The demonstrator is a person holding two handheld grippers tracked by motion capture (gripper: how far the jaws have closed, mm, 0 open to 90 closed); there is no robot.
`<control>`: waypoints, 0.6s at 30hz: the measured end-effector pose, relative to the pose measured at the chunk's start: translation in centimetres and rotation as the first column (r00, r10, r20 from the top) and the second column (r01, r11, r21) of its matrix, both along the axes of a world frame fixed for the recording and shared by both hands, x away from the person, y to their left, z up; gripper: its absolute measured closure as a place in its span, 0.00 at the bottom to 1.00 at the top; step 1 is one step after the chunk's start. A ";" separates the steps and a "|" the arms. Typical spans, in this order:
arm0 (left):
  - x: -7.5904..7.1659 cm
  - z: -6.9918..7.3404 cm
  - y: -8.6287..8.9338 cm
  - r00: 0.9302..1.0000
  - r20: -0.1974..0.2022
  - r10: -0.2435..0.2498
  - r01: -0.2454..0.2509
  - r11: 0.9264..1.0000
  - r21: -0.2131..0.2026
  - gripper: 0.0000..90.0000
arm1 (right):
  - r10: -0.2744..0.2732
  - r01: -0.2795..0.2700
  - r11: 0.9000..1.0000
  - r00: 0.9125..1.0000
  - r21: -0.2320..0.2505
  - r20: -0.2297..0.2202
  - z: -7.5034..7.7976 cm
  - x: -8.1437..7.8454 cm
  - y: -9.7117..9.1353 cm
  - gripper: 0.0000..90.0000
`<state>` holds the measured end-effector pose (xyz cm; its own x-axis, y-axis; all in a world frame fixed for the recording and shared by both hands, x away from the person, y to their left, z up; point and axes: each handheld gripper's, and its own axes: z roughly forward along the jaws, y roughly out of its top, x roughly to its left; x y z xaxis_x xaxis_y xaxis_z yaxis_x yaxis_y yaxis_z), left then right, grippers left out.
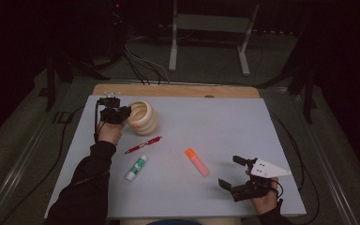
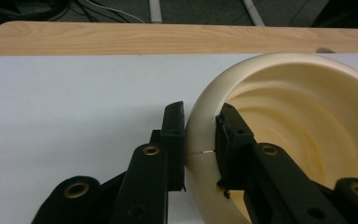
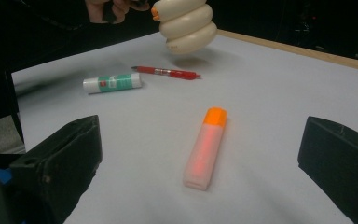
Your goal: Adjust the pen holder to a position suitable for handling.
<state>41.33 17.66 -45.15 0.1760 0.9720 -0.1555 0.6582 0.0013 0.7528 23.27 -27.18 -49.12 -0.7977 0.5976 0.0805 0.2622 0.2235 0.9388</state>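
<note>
1. Right gripper (image 1: pixel 238 174), nearest the table's front edge: jaws are held wide apart, nothing between them.
2. Orange-capped translucent plastic highlighter (image 3: pixel 205 147) is seen lying flat just ahead of those open jaws, its long axis running roughly away from the gripper, cap at the far end.
3. White glue stick with green label (image 1: pixel 136 168) and red pen (image 1: pixel 143 144) are found further left, well apart from the highlighter.
4. Left gripper (image 2: pixel 200 149), farthest back: jaws are clamped on the rim wall of the cream ribbed ceramic pot (image 1: pixel 143 117), one inside, one outside. The pot appears tilted and lifted off the grey table (image 1: pixel 225 122), judging by its shadow.
</note>
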 end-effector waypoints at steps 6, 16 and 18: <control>0.1 0.4 -1.4 1.000 0.003 -0.020 0.020 1.000 -0.007 0.85 | 0.000 0.000 1.000 1.000 0.001 0.000 0.0 0.0 0.0 0.00; 0.2 0.7 -4.4 0.997 -0.004 -0.082 0.082 0.997 0.003 0.86 | 0.001 -0.001 1.000 1.000 0.001 0.001 0.0 0.0 0.0 0.00; 0.2 0.6 -5.1 0.996 -0.004 -0.090 0.090 0.996 0.002 0.86 | 0.001 -0.001 1.000 1.000 0.002 -0.002 0.0 0.0 0.0 0.00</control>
<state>41.55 12.58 -44.51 0.2618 0.9528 -0.1538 0.6587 -0.0599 0.7501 23.30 -27.21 -49.14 -0.7983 0.5965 0.0832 0.2636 0.2219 0.9388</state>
